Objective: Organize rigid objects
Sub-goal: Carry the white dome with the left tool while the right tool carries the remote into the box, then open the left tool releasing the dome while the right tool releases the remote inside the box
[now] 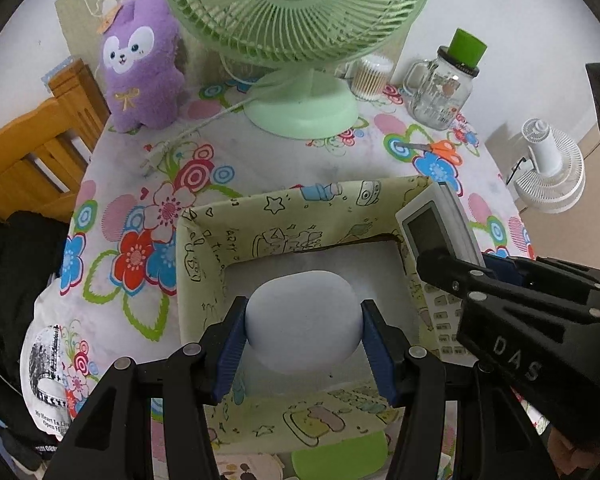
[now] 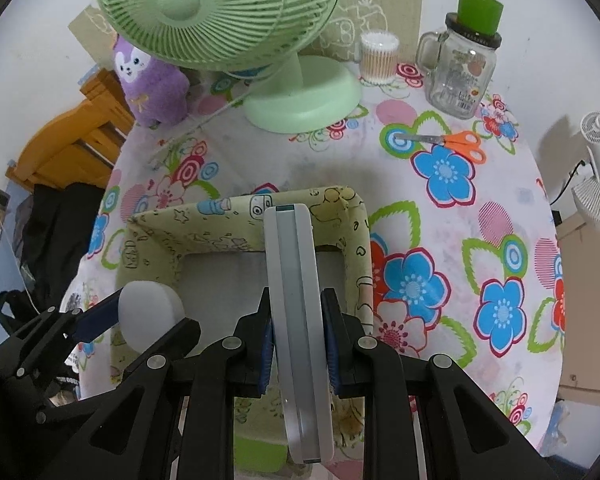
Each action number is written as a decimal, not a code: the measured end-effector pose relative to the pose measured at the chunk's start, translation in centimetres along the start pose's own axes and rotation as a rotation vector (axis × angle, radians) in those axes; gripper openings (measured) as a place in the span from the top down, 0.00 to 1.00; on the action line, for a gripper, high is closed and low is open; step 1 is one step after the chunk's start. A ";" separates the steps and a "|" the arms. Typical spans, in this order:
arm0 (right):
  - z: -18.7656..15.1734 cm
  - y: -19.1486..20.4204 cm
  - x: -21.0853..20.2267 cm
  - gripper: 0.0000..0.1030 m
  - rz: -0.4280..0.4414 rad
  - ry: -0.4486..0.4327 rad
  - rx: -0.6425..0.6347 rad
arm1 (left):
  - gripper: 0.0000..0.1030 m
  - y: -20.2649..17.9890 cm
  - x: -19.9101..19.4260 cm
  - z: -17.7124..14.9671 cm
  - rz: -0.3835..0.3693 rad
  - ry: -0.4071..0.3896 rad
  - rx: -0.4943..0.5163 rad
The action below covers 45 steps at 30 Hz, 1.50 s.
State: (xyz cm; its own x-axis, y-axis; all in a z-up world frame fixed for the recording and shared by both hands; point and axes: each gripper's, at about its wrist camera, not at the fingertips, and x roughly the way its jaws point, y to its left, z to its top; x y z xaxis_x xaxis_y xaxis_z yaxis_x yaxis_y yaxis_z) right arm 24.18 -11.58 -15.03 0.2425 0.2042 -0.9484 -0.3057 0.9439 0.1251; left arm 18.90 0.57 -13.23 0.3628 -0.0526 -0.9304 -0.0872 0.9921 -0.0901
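White case: we see a smooth white oval case (image 1: 303, 320) clamped between the blue pads of the left gripper (image 1: 303, 344), held above the open fabric bin (image 1: 204, 264).
Remote: we see a white remote control (image 2: 296, 320) pinched on its two flat faces by the right gripper (image 2: 298, 344), edge toward the camera, over the bin's right half; its screen end is farthest from the gripper.
Left jaws: closed on the white case, pads pressing both sides.
Right jaws: closed tight on the remote.
Fabric bin: a pale yellow-green box with cartoon drawings, standing on the flowered tablecloth (image 2: 440, 240); we see a white floor inside it.
Beyond the bin: a green desk fan (image 1: 300, 32) stands behind it, with a purple plush toy (image 1: 144, 64) to the fan's left.
Right of the fan: a tub of cotton swabs (image 2: 378, 58), then a glass mug jar (image 2: 460, 76) with a green cap.
Scissors: an orange-handled pair (image 2: 456, 142) lies between the jar and the bin.
Past the table: a wooden chair (image 1: 32, 152) on the left side and a white floor fan (image 1: 552, 172) on the right.
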 end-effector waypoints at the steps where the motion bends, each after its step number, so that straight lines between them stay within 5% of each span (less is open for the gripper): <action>1: -0.1 0.1 0.3 0.76 -0.008 0.005 -0.004 | 0.45 0.0 0.3 0.0 0.000 0.006 -0.001; 19: -0.6 1.1 4.2 0.76 -0.138 0.015 -0.002 | 0.44 -0.3 4.0 -0.7 0.044 0.059 0.034; 23: -0.5 1.2 4.3 0.74 -0.147 0.026 -0.015 | 0.23 -0.2 3.8 -0.7 0.045 0.047 0.034; 25: -0.5 1.2 4.2 0.72 -0.143 0.033 -0.017 | 0.22 -0.2 3.6 -0.7 0.039 0.046 0.034; 29: -0.8 1.6 3.7 0.49 -0.102 0.032 -0.016 | 0.18 0.1 3.2 -0.7 0.033 0.047 0.026; 37: -1.4 1.9 2.2 0.40 -0.076 0.019 -0.008 | 0.12 -0.1 1.8 -1.2 0.045 0.031 0.036; 40: -1.7 2.1 1.2 0.22 -0.081 -0.001 -0.010 | 0.09 -0.1 0.9 -1.4 0.055 0.009 0.038; 45: -2.3 2.4 -0.2 0.20 -0.078 -0.028 -0.011 | 0.08 -0.1 -0.2 -1.8 0.061 -0.005 0.042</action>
State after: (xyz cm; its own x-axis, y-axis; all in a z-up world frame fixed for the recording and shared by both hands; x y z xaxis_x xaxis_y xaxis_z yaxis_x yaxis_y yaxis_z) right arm 21.32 -9.95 -15.24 0.2915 0.1375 -0.9466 -0.2954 0.9542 0.0477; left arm 17.13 0.29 -13.68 0.3624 0.0088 -0.9320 -0.0704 0.9974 -0.0180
